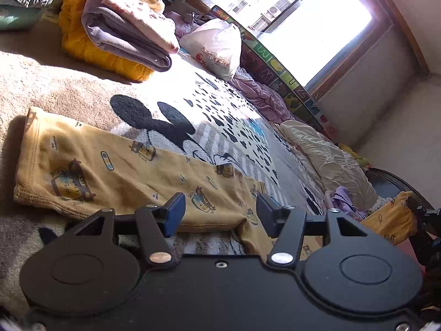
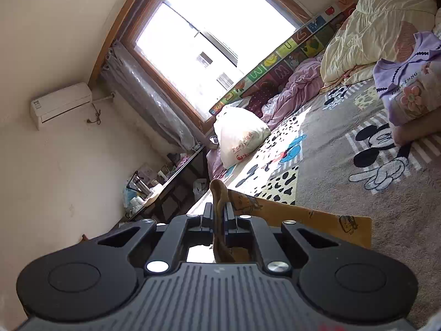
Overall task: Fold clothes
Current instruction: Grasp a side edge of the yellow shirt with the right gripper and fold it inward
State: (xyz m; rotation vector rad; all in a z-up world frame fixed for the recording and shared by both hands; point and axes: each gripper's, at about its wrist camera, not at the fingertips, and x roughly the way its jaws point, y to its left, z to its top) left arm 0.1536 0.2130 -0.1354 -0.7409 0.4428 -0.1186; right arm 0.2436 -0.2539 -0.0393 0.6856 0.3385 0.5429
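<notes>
Pinching a bunched edge of yellow cartoon-print pants (image 2: 325,218) at lower centre, the right gripper (image 2: 218,215) has its jaws closed on the fabric. In the left wrist view, the left gripper (image 1: 219,209) hovers with fingers spread and nothing between them just above the same pants (image 1: 115,171), which lie stretched across a Mickey Mouse blanket (image 1: 176,121). Farther back, at upper left, sits a stack of folded clothes (image 1: 115,27); a white plastic bag (image 1: 215,47) rests near the window (image 1: 300,19).
</notes>
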